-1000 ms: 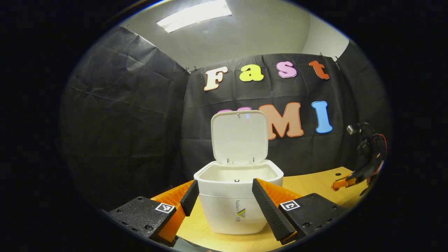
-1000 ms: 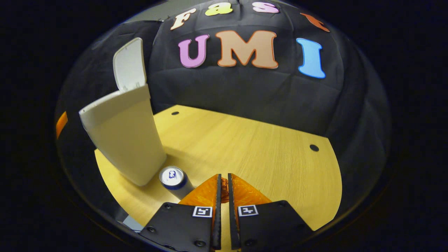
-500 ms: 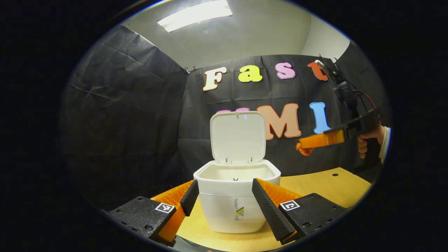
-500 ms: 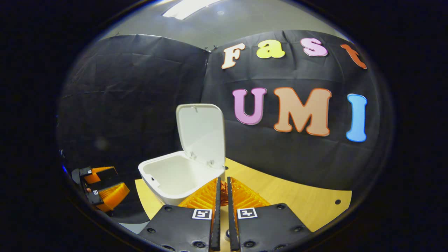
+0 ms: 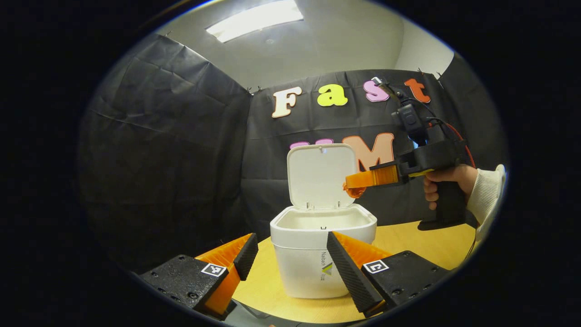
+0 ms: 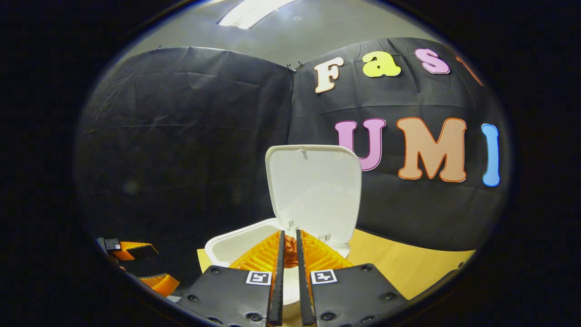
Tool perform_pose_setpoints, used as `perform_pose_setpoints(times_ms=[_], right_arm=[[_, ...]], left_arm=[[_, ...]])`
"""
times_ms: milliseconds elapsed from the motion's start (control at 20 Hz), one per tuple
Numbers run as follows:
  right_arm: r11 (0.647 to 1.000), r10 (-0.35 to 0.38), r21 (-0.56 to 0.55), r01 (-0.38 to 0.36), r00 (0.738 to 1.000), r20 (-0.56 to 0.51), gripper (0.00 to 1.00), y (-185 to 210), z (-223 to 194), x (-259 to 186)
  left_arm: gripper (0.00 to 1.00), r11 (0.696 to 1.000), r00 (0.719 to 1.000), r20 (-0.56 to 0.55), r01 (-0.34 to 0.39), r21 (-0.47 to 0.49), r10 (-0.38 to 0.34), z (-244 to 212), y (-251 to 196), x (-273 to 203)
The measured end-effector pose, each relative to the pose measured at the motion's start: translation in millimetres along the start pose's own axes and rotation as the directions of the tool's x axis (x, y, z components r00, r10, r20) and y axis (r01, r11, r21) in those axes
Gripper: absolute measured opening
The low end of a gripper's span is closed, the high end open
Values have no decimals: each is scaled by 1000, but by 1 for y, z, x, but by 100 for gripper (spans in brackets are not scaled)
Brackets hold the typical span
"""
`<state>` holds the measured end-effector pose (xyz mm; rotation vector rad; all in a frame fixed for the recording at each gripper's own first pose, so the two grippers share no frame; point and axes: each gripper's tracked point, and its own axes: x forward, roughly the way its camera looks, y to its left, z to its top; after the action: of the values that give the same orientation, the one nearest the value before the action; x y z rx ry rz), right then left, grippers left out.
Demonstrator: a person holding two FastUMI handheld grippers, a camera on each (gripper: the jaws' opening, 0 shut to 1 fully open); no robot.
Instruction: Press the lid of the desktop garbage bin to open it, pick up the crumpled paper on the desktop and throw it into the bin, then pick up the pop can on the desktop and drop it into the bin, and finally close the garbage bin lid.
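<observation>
My right gripper (image 5: 353, 181) held the crumpled paper (image 5: 354, 190) pinched between its fingers, above the open bin (image 5: 323, 227). My left gripper (image 5: 290, 254) hung spread apart before the bin.

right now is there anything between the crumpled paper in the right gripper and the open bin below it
Nothing: in the left gripper view only bare air separates the crumpled paper, held by the right gripper, from the garbage bin opening.

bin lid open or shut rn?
Open. The lid stands upright behind the bin rim, hinged at the back, with the white interior exposed in both views.
</observation>
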<state>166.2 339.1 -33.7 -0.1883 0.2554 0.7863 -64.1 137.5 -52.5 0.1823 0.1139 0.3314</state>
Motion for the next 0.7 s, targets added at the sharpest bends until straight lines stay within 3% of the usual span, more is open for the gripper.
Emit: perform_pose_setpoints(times_ms=[150, 300, 350, 500, 700], right_arm=[[1000, 21, 6, -21, 1000, 10, 27, 7, 2, 1], [1000, 22, 14, -23, 997, 69, 80, 5, 13, -7], [999, 25, 28, -28, 996, 90, 87, 4, 17, -10], [998, 12, 66, -22, 990, 137, 95, -6, 29, -25], [993, -86, 95, 69, 979, 184, 97, -44, 39, -71]], left_arm=[[93, 1000, 1000, -1, 7, 2, -7, 1, 0, -2], [93, 1000, 1000, -4, 27, 0, -27, 2, -6, -1], [93, 999, 999, -4, 38, 1, -38, 2, -9, -1], [93, 996, 996, -4, 88, 2, -88, 4, -24, -5], [93, 977, 977, 24, 213, 13, -213, 18, -62, -11]])
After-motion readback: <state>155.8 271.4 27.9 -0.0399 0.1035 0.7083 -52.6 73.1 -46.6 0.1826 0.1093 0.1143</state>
